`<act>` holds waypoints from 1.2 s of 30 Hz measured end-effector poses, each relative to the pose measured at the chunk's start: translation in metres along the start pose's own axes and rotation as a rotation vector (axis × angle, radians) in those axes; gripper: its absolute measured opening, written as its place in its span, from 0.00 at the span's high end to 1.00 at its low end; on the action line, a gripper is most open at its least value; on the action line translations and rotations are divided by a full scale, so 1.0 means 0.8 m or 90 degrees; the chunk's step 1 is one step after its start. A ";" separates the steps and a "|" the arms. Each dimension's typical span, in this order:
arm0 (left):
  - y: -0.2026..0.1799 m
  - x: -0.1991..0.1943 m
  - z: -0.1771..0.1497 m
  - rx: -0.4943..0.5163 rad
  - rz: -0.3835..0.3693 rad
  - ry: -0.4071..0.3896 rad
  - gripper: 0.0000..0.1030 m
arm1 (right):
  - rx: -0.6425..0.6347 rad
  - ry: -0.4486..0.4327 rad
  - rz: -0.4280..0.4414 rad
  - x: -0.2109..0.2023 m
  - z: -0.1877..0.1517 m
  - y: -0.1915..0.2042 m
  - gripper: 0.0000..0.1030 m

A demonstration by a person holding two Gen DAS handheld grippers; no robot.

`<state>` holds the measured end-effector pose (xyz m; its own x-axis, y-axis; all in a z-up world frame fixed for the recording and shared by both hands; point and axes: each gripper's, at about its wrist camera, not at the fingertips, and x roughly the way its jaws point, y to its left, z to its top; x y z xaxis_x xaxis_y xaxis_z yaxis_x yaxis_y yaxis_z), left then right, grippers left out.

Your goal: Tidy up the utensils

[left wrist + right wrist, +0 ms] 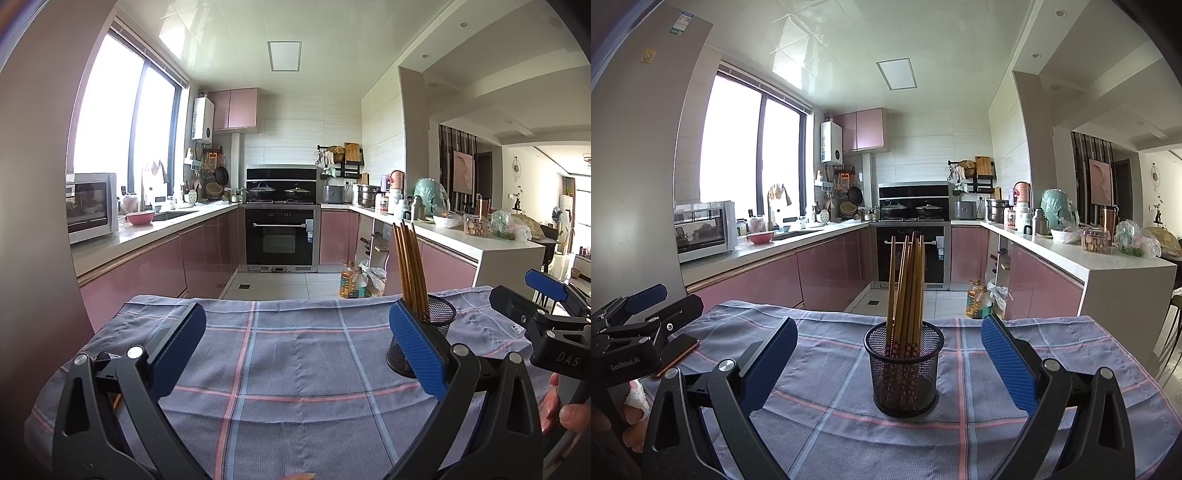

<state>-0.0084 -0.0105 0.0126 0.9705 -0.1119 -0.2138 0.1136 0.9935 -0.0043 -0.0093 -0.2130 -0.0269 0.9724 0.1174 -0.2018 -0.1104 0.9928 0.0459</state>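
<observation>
Chopsticks [907, 284] stand bundled upright in the black mesh holder [904, 373], centre of the right wrist view, on the plaid cloth [997, 424] covering the table; in the left wrist view the same holder [424, 343] sits right of centre, partly behind that gripper's blue pad; largest thing first: cloth fills the lower half of both views, pink kitchen cabinets and oven behind, upper half; left gripper [295, 339] jaws spread wide, nothing between them, over bare cloth; right gripper [890, 354] jaws also spread wide, holding nothing, holder framed between the pads but apart from both; each gripper shows at the other view's edge, right gripper [546, 306] at right edge of the left view, left gripper [635, 325] at left edge of the right view; phone [677, 354] lies flat on cloth, lower left of right view, under the left gripper body.

Judgement: all visible chopsticks look already in the holder, task seems near done or at a pause; no loose utensil seen on the cloth; if any remains, pinch it mid-shaft, keep it vertical, lower tips-first into the gap at the rim, steady the light mesh holder so it does not tip.

Hidden: holder base in left view blocked by pad; chopstick count unclear, they overlap; near table edge cut off by gripper frames; anything lying below the frames cannot tell.
</observation>
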 end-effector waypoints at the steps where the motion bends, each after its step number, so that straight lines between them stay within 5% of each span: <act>1: 0.000 0.000 0.000 0.000 0.000 0.000 0.05 | 0.000 0.000 -0.001 0.000 0.000 0.000 0.06; 36: -0.003 0.001 0.000 0.002 -0.001 0.000 0.05 | 0.001 -0.001 0.001 0.002 -0.001 -0.001 0.06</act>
<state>-0.0079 -0.0126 0.0123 0.9702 -0.1133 -0.2140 0.1157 0.9933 -0.0014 -0.0076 -0.2133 -0.0277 0.9725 0.1197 -0.1998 -0.1123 0.9925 0.0480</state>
